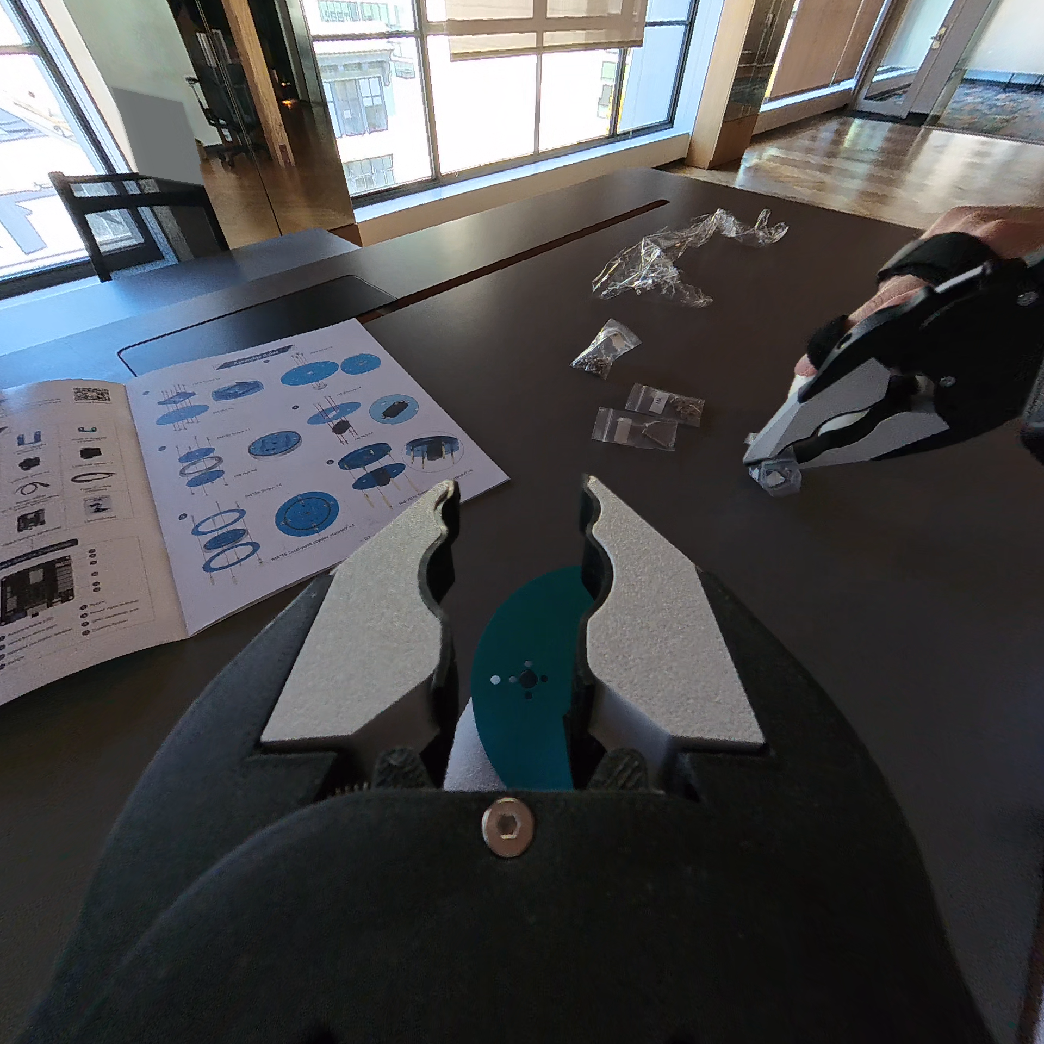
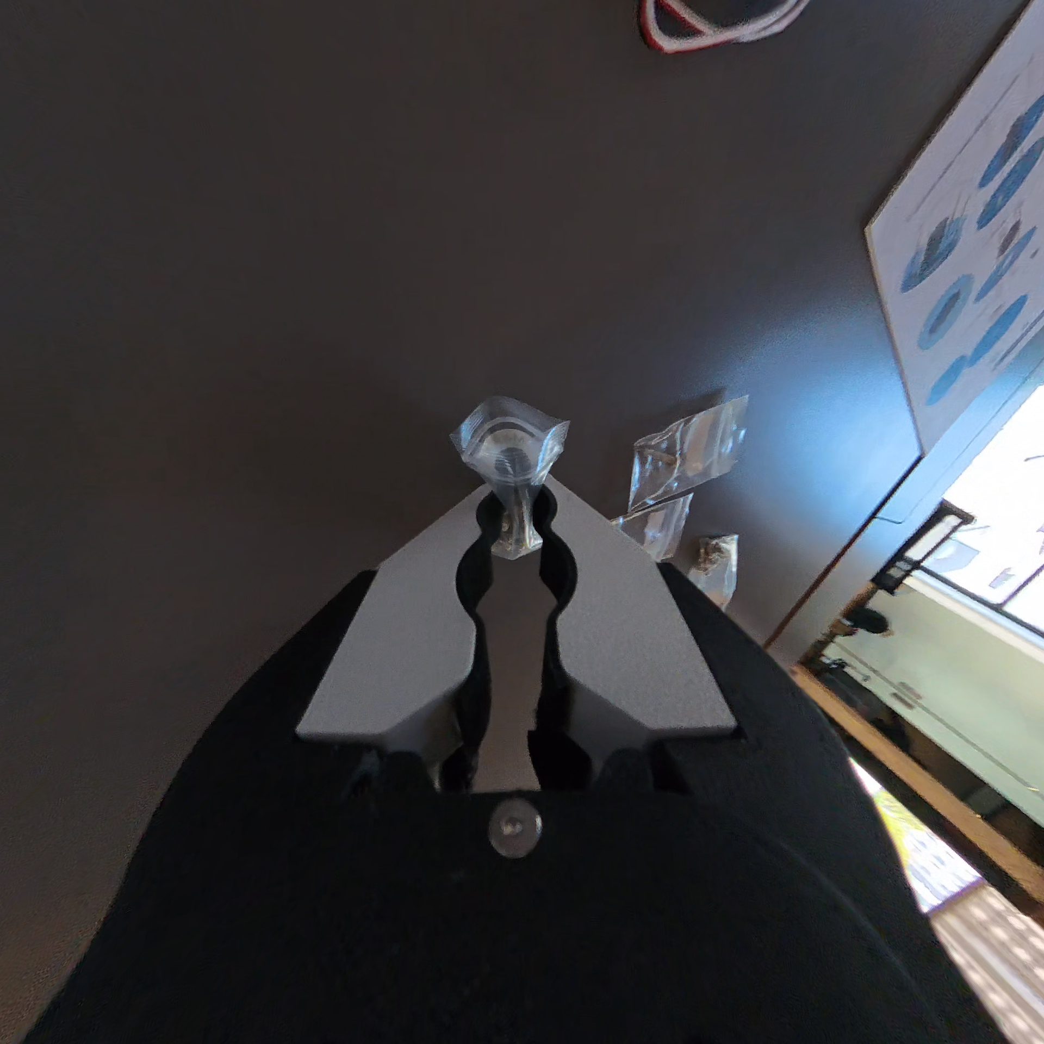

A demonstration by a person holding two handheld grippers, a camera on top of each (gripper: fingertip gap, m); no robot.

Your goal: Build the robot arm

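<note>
While pinched by right claw (image 2: 513,511), labelled bag (image 2: 508,452)

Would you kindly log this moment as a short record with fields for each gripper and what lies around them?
left gripper: open, over a teal disc on the dark table
right gripper: shut on a small clear bag of hardware, by the table surface
near the right gripper: three small clear bags
farther back: crumpled clear plastic wrap
left side: open instruction booklet with blue diagrams
</note>
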